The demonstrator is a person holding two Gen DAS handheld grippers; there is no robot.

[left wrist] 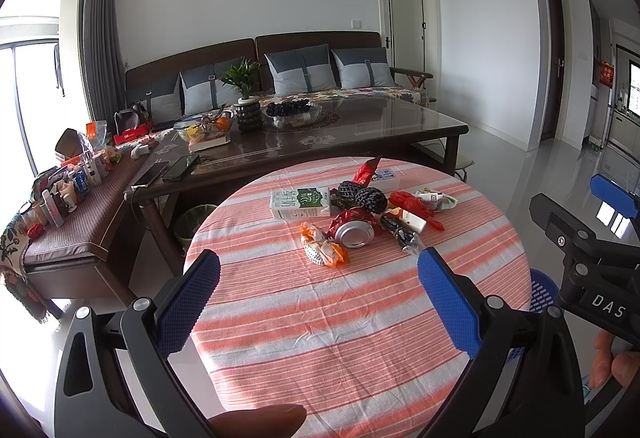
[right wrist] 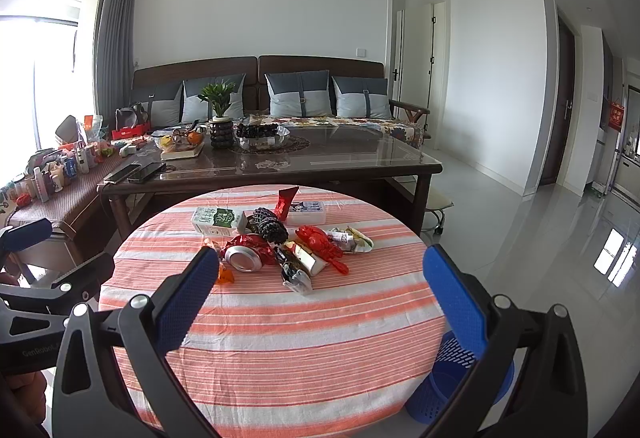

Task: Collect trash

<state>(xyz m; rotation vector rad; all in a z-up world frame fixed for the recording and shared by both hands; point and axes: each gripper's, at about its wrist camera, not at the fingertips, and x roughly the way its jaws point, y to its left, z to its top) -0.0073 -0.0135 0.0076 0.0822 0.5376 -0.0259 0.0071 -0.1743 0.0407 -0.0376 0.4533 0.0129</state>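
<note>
Left tongs [left wrist: 318, 302]: yours, spread wide, nothing btwn the blue pads; they hang over the near part of the worktop [left wrist: 360, 338], trash pile ahead of them.
Right tongs [right wrist: 320, 298]: also spread wide, holding nothing; over the near edge of the worktop, pile ahead & slightly left of centre. From the left view you see their body off to the right of the left tongs.
Trash: heaped together mid-worktop, beyond both tongs, not touched by either.
Carton [left wrist: 301, 203]: green/white, lying flat, far-left of the pile.
Can [left wrist: 354, 234]: crushed, silver base facing you, nearest item ahead of the left tongs; red foil around it.
Orange wrapper [left wrist: 326, 250]: just left of the can; in the right view the right tongs' left pad partly hides it.
Net [left wrist: 363, 193]: black mesh, behind the can, beside the carton.
Red wrappers [left wrist: 414, 207]: right of the can, one more standing up at the far side.
Bin [right wrist: 452, 382]: blue, perforated, on the floor under the right tongs' right pad, beside the worktop.
Coffee table [right wrist: 340, 157]: dark, glass-topped, past the worktop w/ bowls, plant & phones.
</note>
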